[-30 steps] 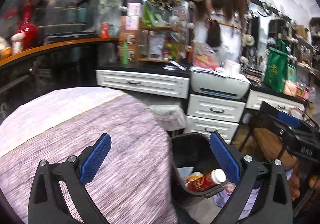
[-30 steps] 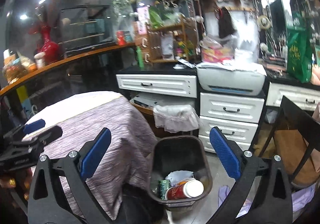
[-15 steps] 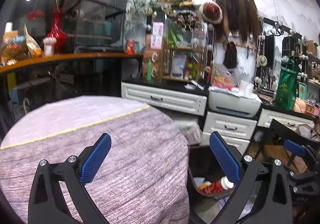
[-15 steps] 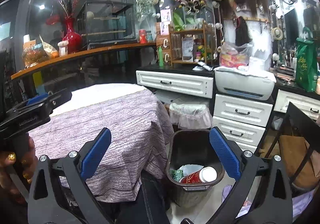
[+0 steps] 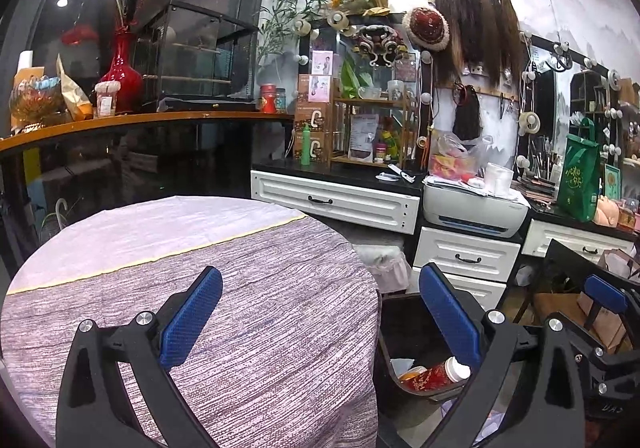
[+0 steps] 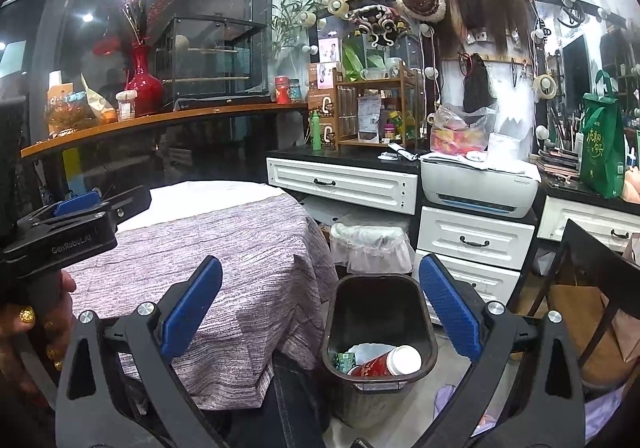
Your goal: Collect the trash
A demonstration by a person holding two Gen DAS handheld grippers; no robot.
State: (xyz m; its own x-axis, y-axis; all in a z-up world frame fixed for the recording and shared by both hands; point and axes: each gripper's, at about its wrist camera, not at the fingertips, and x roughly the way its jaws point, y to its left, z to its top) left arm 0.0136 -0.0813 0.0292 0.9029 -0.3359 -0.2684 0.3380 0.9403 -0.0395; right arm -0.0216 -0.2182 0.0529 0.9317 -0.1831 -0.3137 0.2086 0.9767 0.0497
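The blue-padded fingers [image 5: 191,322] of the left gripper [image 5: 320,322] stand wide apart with nothing between them; the right gripper [image 6: 320,318] is spread just as wide and equally empty. The left gripper hangs level over the near part of the round table [image 5: 120,232], which is covered by a purple woven cloth [image 5: 280,328]; its right finger reaches past the table's edge, over the dark trash bin [image 5: 394,318]. In the right wrist view the left gripper shows side-on at the far left, gripped by a hand [image 6: 36,324] with gold-painted nails. The right gripper is held beside the table, looking down at a slant on the bin, its left finger over the cloth's hanging edge and its right finger just beyond the bin's right rim. The bin stands on the floor close against the cloth's drape; inside lie a red bottle with a white cap [image 6: 386,364], a small green carton [image 6: 345,360] and white paper. The tabletop lies bare; behind the bin stand a white-lined basket [image 6: 372,244] and white drawers [image 6: 474,238]; a dark chair [image 6: 592,288] closes the right side.
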